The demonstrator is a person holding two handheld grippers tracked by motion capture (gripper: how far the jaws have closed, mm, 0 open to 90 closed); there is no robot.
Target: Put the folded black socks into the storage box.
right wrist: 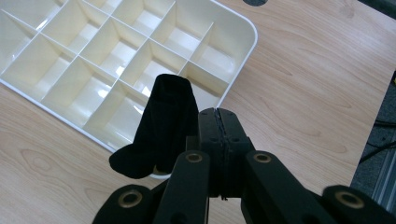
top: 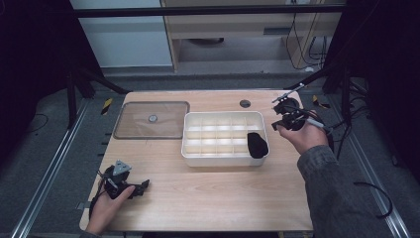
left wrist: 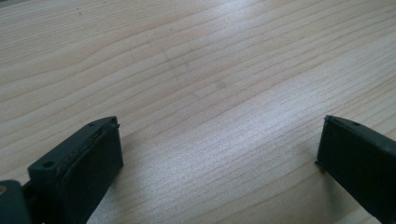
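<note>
1. Right now the right hand (top: 304, 136) is held up over the table's (top: 213, 198) right edge, forearm and grey sleeve (top: 329, 188) coming in from the bottom right, wrist bent toward the tray.
2. Right gripper (top: 286, 119) sits just right of the white divided tray (top: 190, 148); in the right gripper view its jaws are pressed flat together w/ nothing between them.
3. Black cloth item (right wrist: 161, 128), prob. a sock, lies draped in the tray's corner compartment nearest that gripper, one end hanging over the rim onto the wood. It's just beside the closed jaws, not pinched by them.
4. In the high view the black cloth item (top: 257, 145) fills the tray's near-right compartment.
5. Left hand (top: 106, 208) rests low at the table's near-left corner, palm on its gripper.
6. Left gripper (top: 130, 187) points right along the tabletop; its jaws stand wide apart over bare wood, holding nothing.
7. Clear lid (top: 151, 120) lies flat left of the tray, apart from both grippers.
</note>
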